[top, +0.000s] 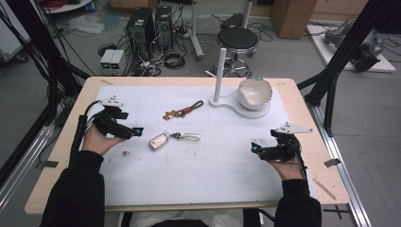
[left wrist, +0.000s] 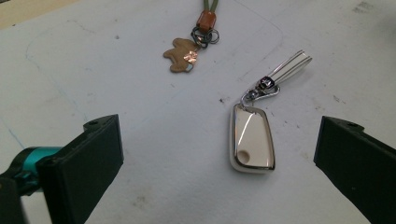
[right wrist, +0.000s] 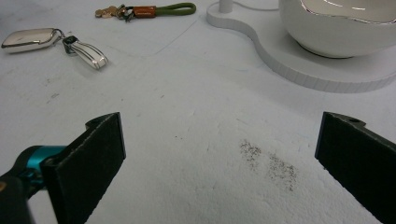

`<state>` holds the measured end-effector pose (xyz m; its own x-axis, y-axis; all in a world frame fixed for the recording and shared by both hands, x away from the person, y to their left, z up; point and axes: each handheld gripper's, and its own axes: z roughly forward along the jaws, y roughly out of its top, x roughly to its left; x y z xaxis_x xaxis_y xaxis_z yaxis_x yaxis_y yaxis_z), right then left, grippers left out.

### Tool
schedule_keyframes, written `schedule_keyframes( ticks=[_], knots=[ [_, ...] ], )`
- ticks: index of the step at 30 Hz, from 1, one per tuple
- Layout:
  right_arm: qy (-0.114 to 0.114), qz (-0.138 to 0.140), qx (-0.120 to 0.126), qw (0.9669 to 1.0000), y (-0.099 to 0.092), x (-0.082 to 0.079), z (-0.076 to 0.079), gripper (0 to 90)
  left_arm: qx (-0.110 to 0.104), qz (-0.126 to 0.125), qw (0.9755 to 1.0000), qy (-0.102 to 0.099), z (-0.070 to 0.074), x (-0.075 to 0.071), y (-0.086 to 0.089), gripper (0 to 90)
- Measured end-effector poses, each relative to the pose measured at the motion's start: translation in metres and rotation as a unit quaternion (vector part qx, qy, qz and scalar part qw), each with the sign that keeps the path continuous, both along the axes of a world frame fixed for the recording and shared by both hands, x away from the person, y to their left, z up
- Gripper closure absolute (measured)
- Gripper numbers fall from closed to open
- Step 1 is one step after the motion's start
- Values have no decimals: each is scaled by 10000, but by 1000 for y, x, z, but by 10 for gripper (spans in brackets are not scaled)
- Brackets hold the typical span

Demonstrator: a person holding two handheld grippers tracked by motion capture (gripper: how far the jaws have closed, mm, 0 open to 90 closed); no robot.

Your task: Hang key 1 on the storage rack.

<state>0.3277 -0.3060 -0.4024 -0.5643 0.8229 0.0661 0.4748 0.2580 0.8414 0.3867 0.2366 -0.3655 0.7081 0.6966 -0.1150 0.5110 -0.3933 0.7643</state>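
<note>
Black jaws of our left gripper [left wrist: 219, 154] are standing wide apart at the bottom of the left gripper view, and we are aiming them at the white car key fob [left wrist: 251, 140], which is lying flat on the white table mat [left wrist: 116, 93] between them but a little ahead, not yet touched. Its short white strap [left wrist: 289, 67] is trailing away from us off a metal clasp, so the fob's body is the end turned toward us, which looks to us like the easier part to pinch across its narrow sides. Just beyond it, the brown bear-shaped keychain [left wrist: 183, 56] with its green cord is resting apart from the fob.

From the high view we are holding the left gripper [top: 137, 131] just beside the fob [top: 159, 141], low over the mat. Our right gripper [top: 255, 149] is waiting well apart on the other side, jaws equally wide and holding nothing, pointed across bare mat. Farther back, the white bowl [top: 255, 92] is sitting on its curved white stand [top: 227, 105] beside an upright post; it looks like a likely place for the keys, judging by how near it is.
</note>
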Motion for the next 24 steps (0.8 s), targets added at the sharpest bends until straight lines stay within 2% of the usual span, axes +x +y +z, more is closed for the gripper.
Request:
schedule_keyframes(
  ticks=[2, 9, 13, 24],
  knots=[
    [4, -9, -3, 10000, 0, 0, 0, 8, 25, -19, 10000, -13, 1, 4, -5, 18],
    [-1, 11, -28, 10000, 0, 0, -1, 8, 98, -139, 9998, 130, 0, 22, -18, 18],
    [-6, 1, -81, 10000, 2, -1, -1, 7, 13, -158, 9998, 146, 1, 30, -22, 18],
    [-16, 32, -183, 9998, 6, -3, -2, 8, 307, -310, 9990, 73, 5, 49, -52, 28]
  ],
)
